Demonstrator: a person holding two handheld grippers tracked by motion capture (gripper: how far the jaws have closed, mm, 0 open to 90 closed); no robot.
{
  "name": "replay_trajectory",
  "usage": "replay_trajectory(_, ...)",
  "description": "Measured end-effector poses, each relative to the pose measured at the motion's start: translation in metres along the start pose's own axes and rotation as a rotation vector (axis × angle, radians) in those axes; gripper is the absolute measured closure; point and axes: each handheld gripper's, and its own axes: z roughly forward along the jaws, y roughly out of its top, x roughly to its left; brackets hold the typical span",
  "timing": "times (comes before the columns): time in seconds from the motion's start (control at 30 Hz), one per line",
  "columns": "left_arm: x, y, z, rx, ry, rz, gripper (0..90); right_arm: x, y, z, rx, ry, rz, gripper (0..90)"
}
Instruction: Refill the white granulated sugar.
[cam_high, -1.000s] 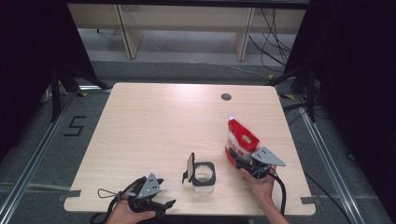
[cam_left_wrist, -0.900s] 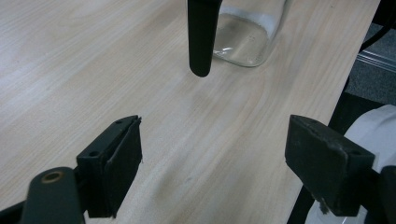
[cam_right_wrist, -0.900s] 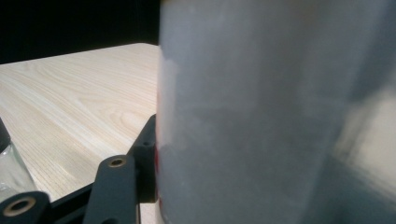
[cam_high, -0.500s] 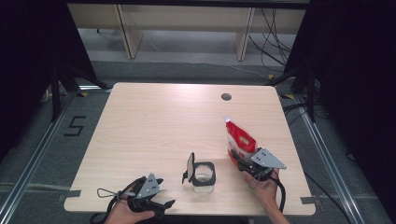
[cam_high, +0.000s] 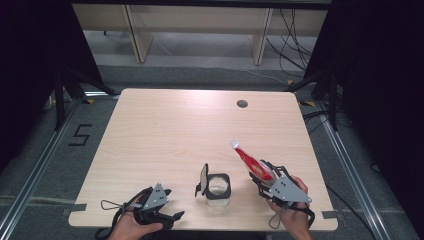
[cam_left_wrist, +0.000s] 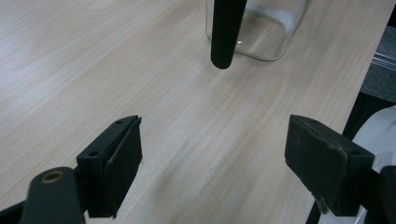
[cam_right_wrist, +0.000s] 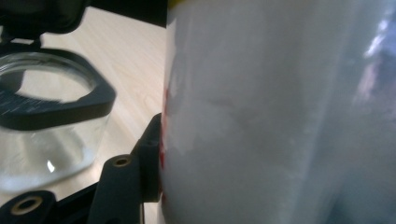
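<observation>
A red and white pouch (cam_high: 252, 161) is tilted up and to the left, with my right gripper (cam_high: 261, 173) shut on its lower part at the front right of the table. In the right gripper view the pouch (cam_right_wrist: 280, 116) is very close, and one black finger (cam_right_wrist: 148, 156) presses its side. A clear glass jar (cam_high: 218, 186) with a black rim stands at the front middle, its lid (cam_high: 203, 177) hinged up on the left side. My left gripper (cam_high: 169, 217) rests at the front left, open and holding nothing. Ahead of the left gripper (cam_left_wrist: 215, 163) stand the jar (cam_left_wrist: 261, 28) and lid (cam_left_wrist: 226, 32).
The light wooden table (cam_high: 190, 130) has a round cable hole (cam_high: 242, 104) near its far right. The front edge lies just behind both hands. Black curtains and floor rails flank the table.
My right gripper has risen and swung left with the pouch, which stood nearly upright before and now leans toward the jar. The left gripper has stayed put.
</observation>
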Motion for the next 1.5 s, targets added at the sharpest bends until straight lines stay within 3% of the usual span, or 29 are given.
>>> replay_trajectory(0.1, 0.0, 0.0, -0.001, -0.006, -0.005, -0.008, 18.6, 0.003, 0.005, -0.01, 0.022, -0.014, -0.087, 48.1)
replay_trajectory(0.27, 0.002, 0.0, -0.002, -0.013, -0.006, -0.006, 18.5, 0.008, 0.011, -0.024, 0.027, -0.031, -0.177, 48.2)
replay_trajectory(0.3, 0.002, 0.0, -0.002, -0.014, -0.018, -0.023, 18.5, 0.009, 0.012, -0.026, 0.046, -0.045, -0.233, 48.2)
replay_trajectory(0.33, 0.004, 0.0, -0.002, -0.003, 0.001, -0.004, 18.5, 0.01, 0.012, -0.028, 0.065, -0.061, -0.282, 48.2)
replay_trajectory(0.4, 0.003, 0.0, -0.002, -0.008, 0.002, -0.012, 18.5, 0.013, 0.013, -0.032, 0.093, -0.065, -0.337, 48.2)
replay_trajectory(0.47, 0.004, 0.0, -0.002, -0.013, 0.003, -0.009, 18.5, 0.016, 0.014, -0.036, 0.109, -0.063, -0.361, 48.3)
replay_trajectory(0.5, 0.005, 0.0, -0.003, -0.004, 0.002, 0.013, 18.4, 0.017, 0.014, -0.037, 0.122, -0.067, -0.388, 48.3)
replay_trajectory(0.53, 0.004, 0.0, -0.002, -0.005, 0.004, -0.008, 18.5, 0.019, 0.015, -0.039, 0.138, -0.073, -0.405, 48.3)
replay_trajectory(0.6, 0.003, -0.001, -0.002, -0.009, -0.007, -0.015, 18.5, 0.019, 0.017, -0.04, 0.156, -0.065, -0.453, 48.3)
replay_trajectory(0.7, 0.004, -0.001, -0.001, -0.007, -0.002, -0.01, 18.5, 0.022, 0.02, -0.043, 0.189, -0.073, -0.488, 48.4)
replay_trajectory(0.77, 0.004, -0.002, -0.001, -0.01, -0.004, -0.018, 18.5, 0.023, 0.022, -0.041, 0.191, -0.08, -0.588, 48.4)
replay_trajectory(0.8, 0.005, -0.001, -0.001, -0.011, -0.002, -0.014, 18.5, 0.026, 0.021, -0.042, 0.2, -0.088, -0.589, 48.4)
replay_trajectory(0.83, 0.004, -0.001, 0.0, -0.015, -0.005, -0.02, 18.5, 0.027, 0.025, -0.043, 0.22, -0.088, -0.668, 48.4)
replay_trajectory(0.87, 0.004, -0.001, -0.001, -0.009, -0.004, -0.015, 18.5, 0.03, 0.024, -0.042, 0.226, -0.09, -0.663, 48.4)
replay_trajectory(0.9, 0.004, -0.001, -0.001, -0.01, -0.004, -0.015, 18.5, 0.031, 0.025, -0.042, 0.238, -0.091, -0.69, 48.5)
replay_trajectory(0.93, 0.004, -0.001, -0.001, -0.01, -0.005, -0.022, 18.5, 0.031, 0.029, -0.041, 0.246, -0.09, -0.768, 48.5)
replay_trajectory(0.97, 0.004, -0.001, -0.001, -0.009, -0.004, -0.013, 18.5, 0.033, 0.03, -0.041, 0.253, -0.089, -0.8, 48.5)
replay_trajectory(1.0, 0.004, -0.001, -0.001, -0.005, 0.001, -0.011, 18.5, 0.038, 0.028, -0.042, 0.272, -0.097, -0.756, 48.5)
replay_trajectory(1.07, 0.004, -0.001, -0.001, -0.009, 0.002, -0.018, 18.5, 0.038, 0.033, -0.041, 0.274, -0.084, -0.854, 48.6)
replay_trajectory(1.1, 0.004, -0.001, -0.001, -0.011, 0.004, -0.018, 18.5, 0.042, 0.03, -0.043, 0.295, -0.092, -0.773, 48.6)
replay_trajectory(1.2, 0.006, -0.001, -0.002, -0.001, 0.007, -0.006, 18.5, 0.042, 0.034, -0.042, 0.301, -0.073, -0.869, 48.7)
replay_trajectory(1.23, 0.005, -0.002, -0.001, -0.008, 0.006, -0.015, 18.5, 0.045, 0.03, -0.042, 0.306, -0.068, -0.805, 48.7)
replay_trajectory(1.27, 0.005, -0.001, -0.001, -0.004, 0.006, -0.011, 18.5, 0.044, 0.033, -0.042, 0.316, -0.067, -0.881, 48.7)
replay_trajectory(1.33, 0.004, -0.001, 0.0, -0.016, -0.007, -0.024, 18.5, 0.047, 0.032, -0.041, 0.338, -0.066, -0.902, 48.8)
replay_trajectory(1.37, 0.004, -0.001, 0.0, -0.016, -0.004, -0.016, 18.5, 0.046, 0.033, -0.04, 0.334, -0.054, -0.95, 48.8)
replay_trajectory(1.4, 0.005, -0.001, 0.0, -0.015, -0.003, -0.013, 18.5, 0.049, 0.032, -0.04, 0.354, -0.062, -0.926, 48.8)
replay_trajectory(1.43, 0.004, -0.001, 0.0, -0.013, -0.005, -0.02, 18.5, 0.049, 0.032, -0.04, 0.35, -0.057, -0.944, 48.9)
replay_trajectory(1.47, 0.004, -0.001, -0.001, -0.01, -0.004, -0.021, 18.5, 0.049, 0.034, -0.039, 0.354, -0.046, -0.995, 48.8)
replay_trajectory(1.5, 0.004, -0.001, 0.0, -0.016, -0.004, -0.024, 18.5, 0.05, 0.033, -0.038, 0.358, -0.049, -0.99, 48.9)
